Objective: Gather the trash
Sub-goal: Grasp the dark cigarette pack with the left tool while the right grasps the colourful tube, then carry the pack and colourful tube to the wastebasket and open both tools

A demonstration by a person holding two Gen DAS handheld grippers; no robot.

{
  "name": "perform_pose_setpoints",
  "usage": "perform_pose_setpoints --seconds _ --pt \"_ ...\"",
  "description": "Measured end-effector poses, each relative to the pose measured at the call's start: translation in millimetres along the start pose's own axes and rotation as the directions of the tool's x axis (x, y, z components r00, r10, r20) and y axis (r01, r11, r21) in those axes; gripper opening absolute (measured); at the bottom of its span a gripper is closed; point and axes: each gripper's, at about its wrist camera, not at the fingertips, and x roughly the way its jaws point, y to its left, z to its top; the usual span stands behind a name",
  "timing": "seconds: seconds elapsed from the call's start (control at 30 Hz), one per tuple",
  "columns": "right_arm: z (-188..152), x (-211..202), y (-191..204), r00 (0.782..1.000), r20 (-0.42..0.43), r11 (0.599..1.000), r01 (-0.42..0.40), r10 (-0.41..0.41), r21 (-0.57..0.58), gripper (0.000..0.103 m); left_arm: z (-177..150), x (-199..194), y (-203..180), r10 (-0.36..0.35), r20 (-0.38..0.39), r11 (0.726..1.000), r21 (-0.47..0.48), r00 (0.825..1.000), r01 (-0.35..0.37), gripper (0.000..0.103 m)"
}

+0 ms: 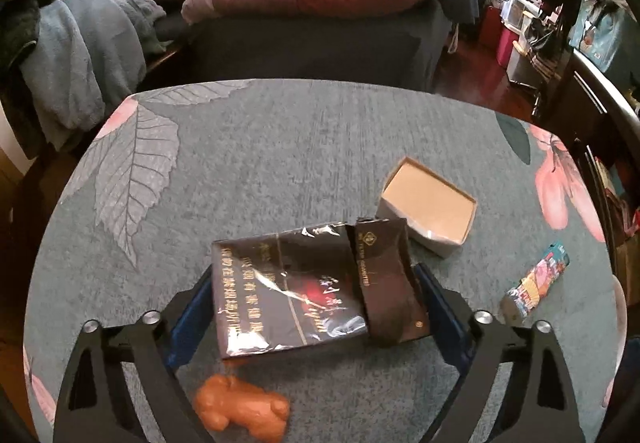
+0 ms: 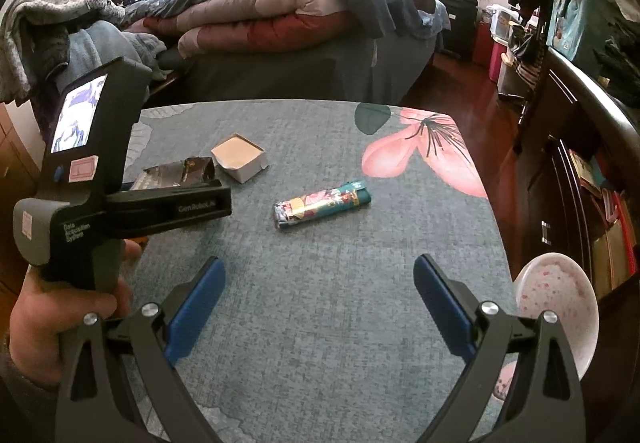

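A dark cigarette pack (image 1: pixel 296 291) with its lid flipped open lies flat on the table, wrapped in crinkled film. My left gripper (image 1: pixel 316 269) straddles it, one blue pad close to each end, and I see no pad pressing on it. From the right wrist view the pack (image 2: pixel 176 173) shows just beyond that gripper's finger. A colourful lighter (image 2: pixel 322 205) lies in the middle of the table, ahead of my right gripper (image 2: pixel 320 263), which stands wide open with nothing between its pads.
An open tan cardboard box (image 1: pixel 428 203) sits just behind the pack. An orange toy figure (image 1: pixel 240 411) lies near the front edge. A pink-speckled bowl (image 2: pixel 556 303) stands at the right edge of the table (image 2: pixel 320 131). A bed with quilts lies behind, with dark cabinets to the right.
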Motion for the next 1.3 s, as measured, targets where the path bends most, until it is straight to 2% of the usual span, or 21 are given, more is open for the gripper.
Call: perform_pose_setpoints --seconds 0.1,0.37,0.57,0.8,0.87,0.97,1.03,1.3 --pt "2 2 3 1.000 -0.002 1.000 0.005 -0.005 -0.006 0.095 1 -3 7 -0.046 0.008 0.999 -0.026 0.999 0.046 0.089" --pt "20 29 9 0.996 -0.048 0.997 -0.075 0.074 -0.021 0.095 5 -39 29 -0.053 0.100 0.998 -0.034 0.994 0.057 0.089" --pt "37 71 10 0.996 -0.090 0.980 0.010 -0.028 -0.198 0.095 3 -57 51 -0.083 0.131 0.994 -0.053 0.988 0.091 0.090" --pt "43 101 -10 0.982 -0.160 0.966 -0.138 0.105 -0.218 0.097 -1 -58 57 -0.104 0.129 0.992 -0.052 0.986 0.112 0.090" --pt "44 103 -15 0.978 -0.161 0.967 -0.163 0.132 -0.196 0.099 -1 -57 57 -0.110 0.124 0.992 -0.054 0.986 0.118 0.090" --pt "43 101 -13 0.981 -0.152 0.968 -0.149 0.120 -0.201 0.095 -2 -57 58 -0.117 0.123 0.990 -0.062 0.986 0.125 0.090" --pt "40 95 -9 0.982 -0.141 0.966 -0.156 0.128 -0.205 0.082 -2 -58 57 -0.116 0.126 0.990 -0.063 0.985 0.124 0.090" --pt "29 78 0 0.983 -0.127 0.966 -0.158 0.134 -0.206 0.081 -7 -72 57 -0.114 0.146 0.991 -0.058 0.983 0.123 0.090"
